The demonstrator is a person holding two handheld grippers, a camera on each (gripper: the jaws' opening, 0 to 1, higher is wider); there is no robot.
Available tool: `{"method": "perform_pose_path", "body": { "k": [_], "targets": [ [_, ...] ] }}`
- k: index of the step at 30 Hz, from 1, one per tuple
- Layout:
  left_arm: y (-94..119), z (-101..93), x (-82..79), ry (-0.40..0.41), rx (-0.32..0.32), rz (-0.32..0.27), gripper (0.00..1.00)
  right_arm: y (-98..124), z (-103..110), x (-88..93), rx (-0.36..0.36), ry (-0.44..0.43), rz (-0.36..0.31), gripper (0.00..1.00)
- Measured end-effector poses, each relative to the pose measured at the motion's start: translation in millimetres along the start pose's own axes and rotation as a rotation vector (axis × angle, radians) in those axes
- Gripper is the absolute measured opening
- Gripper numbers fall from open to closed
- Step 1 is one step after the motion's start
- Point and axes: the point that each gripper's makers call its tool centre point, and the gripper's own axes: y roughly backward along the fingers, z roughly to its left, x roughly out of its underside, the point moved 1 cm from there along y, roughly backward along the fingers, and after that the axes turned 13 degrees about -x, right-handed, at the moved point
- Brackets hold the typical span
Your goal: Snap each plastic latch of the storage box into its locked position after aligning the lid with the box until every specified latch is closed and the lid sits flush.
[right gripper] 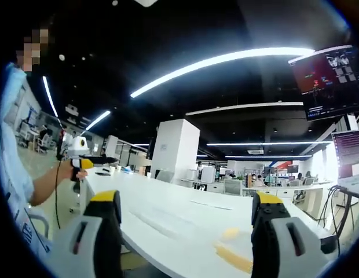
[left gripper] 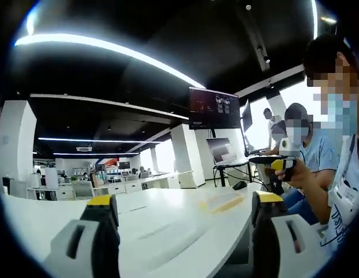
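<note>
In the left gripper view my left gripper (left gripper: pixel 185 200) is open, its two yellow-tipped jaws wide apart over a long white table (left gripper: pixel 162 223) with nothing between them. At the right of that view a person's hand holds another yellow and black gripper (left gripper: pixel 281 169) up above the table edge. My right gripper (right gripper: pixel 185 200) is open too, its jaws spread over the same white table (right gripper: pixel 168 214). A hand at the left of the right gripper view holds a gripper (right gripper: pixel 81 159) level in the air. Pale yellow marks (right gripper: pixel 233 250) lie on the tabletop between the jaws.
A hanging monitor (left gripper: pixel 214 108) is lit above the table's far end, and it appears again as a monitor (right gripper: pixel 333 78) at the top right. People sit at the right (left gripper: pixel 310 145). A white pillar (right gripper: pixel 176 147) and office desks stand behind. A yellowish patch (left gripper: pixel 221 201) lies on the table.
</note>
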Motion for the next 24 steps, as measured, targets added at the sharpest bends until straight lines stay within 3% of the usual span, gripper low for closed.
{"method": "perform_pose_path", "body": {
  "k": [10,14,21,24],
  "targets": [
    [-53.9,-31.8,8.3,-0.018,0.102,0.037,0.98,4.1,-3.6,6.0,0.011,-0.023,0.028,0.93],
    [-71.5,-43.3,9.4,-0.022,0.138,0.034,0.98,6.0,-4.1,11.3,0.002,-0.052,0.054,0.87],
    [-101.3,-74.1,13.5,0.025,0.241,0.045,0.98,7.3,-4.3,12.8,-0.008,-0.061,0.052,0.87],
    [-121.1,-86.7,23.6,0.044,0.268,0.079,0.98,9.0,-5.9,12.2,0.003,-0.053,0.052,0.87]
  ]
}}
